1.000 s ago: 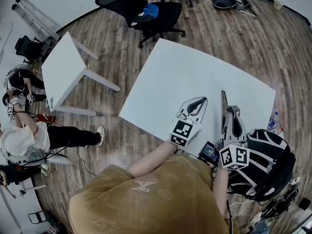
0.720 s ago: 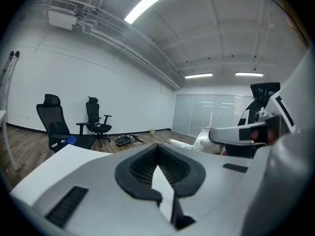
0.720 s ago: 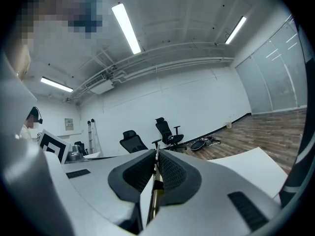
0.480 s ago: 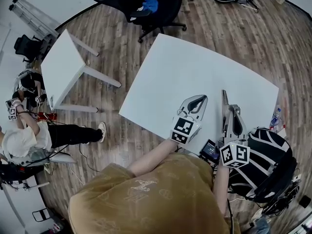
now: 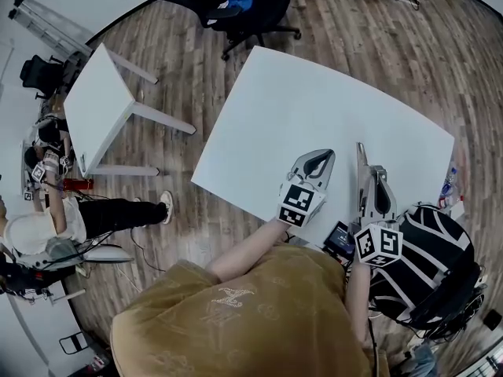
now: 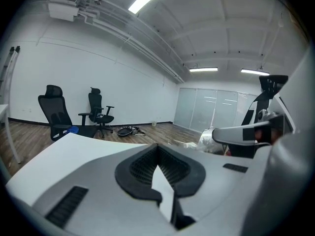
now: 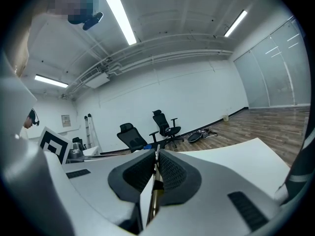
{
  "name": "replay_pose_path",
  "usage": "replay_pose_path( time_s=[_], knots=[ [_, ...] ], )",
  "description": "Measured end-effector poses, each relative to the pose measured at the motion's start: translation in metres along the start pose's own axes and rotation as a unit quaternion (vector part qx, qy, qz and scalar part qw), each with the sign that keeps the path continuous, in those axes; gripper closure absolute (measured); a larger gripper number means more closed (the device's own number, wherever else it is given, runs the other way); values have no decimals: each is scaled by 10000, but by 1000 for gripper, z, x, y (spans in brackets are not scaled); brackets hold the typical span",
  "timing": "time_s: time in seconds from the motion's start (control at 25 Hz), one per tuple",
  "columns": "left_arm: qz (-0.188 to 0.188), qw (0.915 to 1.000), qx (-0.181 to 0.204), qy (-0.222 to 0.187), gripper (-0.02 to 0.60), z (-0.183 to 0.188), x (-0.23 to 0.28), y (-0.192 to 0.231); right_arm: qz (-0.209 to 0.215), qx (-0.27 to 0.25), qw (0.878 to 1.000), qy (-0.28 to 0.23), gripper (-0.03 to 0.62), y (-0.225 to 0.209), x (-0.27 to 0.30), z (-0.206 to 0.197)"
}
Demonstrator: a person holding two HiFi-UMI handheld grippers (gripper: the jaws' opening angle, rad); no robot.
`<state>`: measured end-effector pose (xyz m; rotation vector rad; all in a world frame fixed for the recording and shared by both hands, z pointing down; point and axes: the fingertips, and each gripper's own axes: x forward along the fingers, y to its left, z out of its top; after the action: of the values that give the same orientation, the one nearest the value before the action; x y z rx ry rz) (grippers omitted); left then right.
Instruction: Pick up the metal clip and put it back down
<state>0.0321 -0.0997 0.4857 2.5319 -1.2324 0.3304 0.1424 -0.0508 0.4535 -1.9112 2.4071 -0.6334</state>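
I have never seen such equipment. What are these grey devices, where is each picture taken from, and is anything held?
No robot here: a person holds tongs in each hand over a white table. The head view comes from a camera on the person's head, looking down. The other two come from cameras riding on each tool, looking along its jaws. The left tongs are closed and empty. The right tongs are closed on a thin metal clip. The table top ahead of them looks bare.

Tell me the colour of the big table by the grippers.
White, plain with no pattern. The table shows best in the head view.
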Motion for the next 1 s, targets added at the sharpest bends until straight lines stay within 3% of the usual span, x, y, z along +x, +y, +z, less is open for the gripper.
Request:
replay_pose_path(
  time_s=[1.0],
  knots=[
    [-67, 9962, -36, 863, 575, -71, 33, 21, -203, -6, 9968, 778, 565, -24, 37, -68]
  ],
)
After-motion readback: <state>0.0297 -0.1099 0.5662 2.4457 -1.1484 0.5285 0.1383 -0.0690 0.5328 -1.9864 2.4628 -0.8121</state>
